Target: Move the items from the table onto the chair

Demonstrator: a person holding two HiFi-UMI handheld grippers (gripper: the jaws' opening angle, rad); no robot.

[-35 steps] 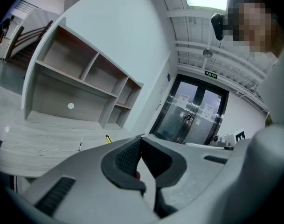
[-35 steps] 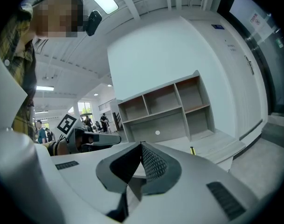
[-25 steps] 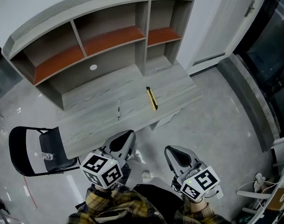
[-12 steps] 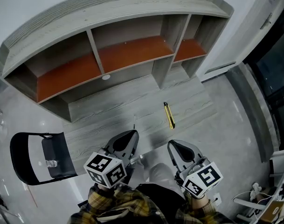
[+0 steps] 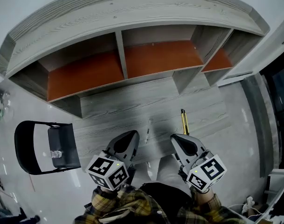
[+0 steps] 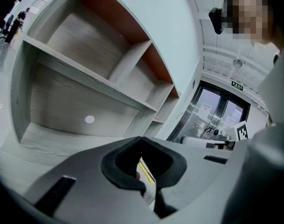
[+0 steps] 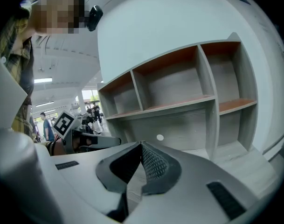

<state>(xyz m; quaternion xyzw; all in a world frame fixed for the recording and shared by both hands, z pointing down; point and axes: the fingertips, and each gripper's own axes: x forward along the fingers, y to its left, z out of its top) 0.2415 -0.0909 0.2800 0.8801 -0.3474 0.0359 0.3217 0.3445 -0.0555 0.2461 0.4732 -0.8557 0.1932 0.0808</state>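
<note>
One black chair is standing left of the grey wood table, with one small clear bottle lying on its seat. The left gripper and right gripper are hovering over the table's near edge, both clenched on nothing. One thin pen is lying between them, and one slim yellow-and-black utility knife is lying just beyond the right gripper. A shelf unit with three orange-floored bays is rising behind.
</note>
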